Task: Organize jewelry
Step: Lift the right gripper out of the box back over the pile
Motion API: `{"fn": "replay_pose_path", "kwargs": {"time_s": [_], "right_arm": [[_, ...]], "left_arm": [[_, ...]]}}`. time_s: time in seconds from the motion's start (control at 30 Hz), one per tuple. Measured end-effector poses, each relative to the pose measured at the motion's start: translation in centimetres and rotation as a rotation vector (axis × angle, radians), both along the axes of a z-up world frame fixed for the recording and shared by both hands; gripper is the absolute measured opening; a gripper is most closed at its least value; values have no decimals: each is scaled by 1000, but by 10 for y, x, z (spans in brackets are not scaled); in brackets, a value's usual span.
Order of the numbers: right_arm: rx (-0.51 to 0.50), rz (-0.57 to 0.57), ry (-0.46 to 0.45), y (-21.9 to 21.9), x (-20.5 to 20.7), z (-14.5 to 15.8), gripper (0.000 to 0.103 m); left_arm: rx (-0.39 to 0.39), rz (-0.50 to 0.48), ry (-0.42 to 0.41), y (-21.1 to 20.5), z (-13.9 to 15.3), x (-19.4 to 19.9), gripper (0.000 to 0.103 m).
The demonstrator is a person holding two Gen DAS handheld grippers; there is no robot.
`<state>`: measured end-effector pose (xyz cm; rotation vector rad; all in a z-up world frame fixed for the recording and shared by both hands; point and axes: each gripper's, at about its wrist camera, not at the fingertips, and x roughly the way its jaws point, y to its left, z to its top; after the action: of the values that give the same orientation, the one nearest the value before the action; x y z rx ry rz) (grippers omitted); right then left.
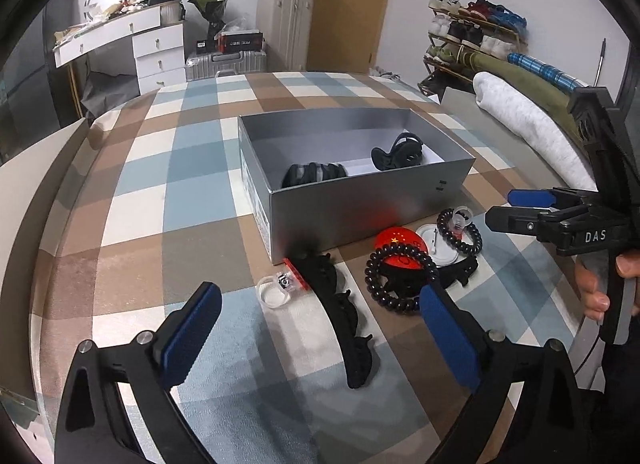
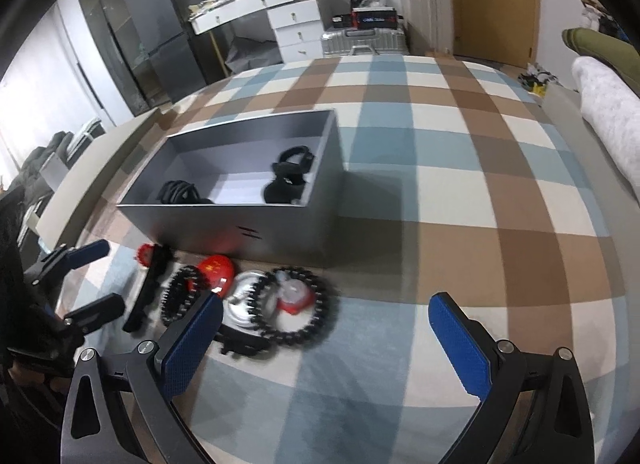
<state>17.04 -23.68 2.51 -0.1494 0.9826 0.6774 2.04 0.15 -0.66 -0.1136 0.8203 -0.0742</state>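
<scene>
An open grey box stands on the checked bedspread and holds two black hair pieces. In front of it lie a long black hair clip, a clear ring case, a red round badge, a white disc and two black bead bracelets. My left gripper is open above the long clip. My right gripper is open and empty, just right of the bracelets.
A rolled grey blanket and an olive roll lie along the bed's right side. A hand holds the right gripper's handle. Beyond the bed are a white dresser, suitcases and a shoe rack.
</scene>
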Motion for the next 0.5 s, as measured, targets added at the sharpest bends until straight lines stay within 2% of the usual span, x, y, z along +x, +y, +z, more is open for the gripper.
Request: {"fn": "replay_pose_path", "kwargs": {"time_s": [0.13,0.23,0.5], "right_arm": [[-24,-7,-6,-2,1,-2,103],[-84,-33,-40,0,2,-5,103],[-140,-42,-36,-2,4,-13,103]], "left_arm": [[5,3,3,0,-1,1,97],[0,-4,-2,0,0,1,97],[0,9,-8,3,0,0,97]]}}
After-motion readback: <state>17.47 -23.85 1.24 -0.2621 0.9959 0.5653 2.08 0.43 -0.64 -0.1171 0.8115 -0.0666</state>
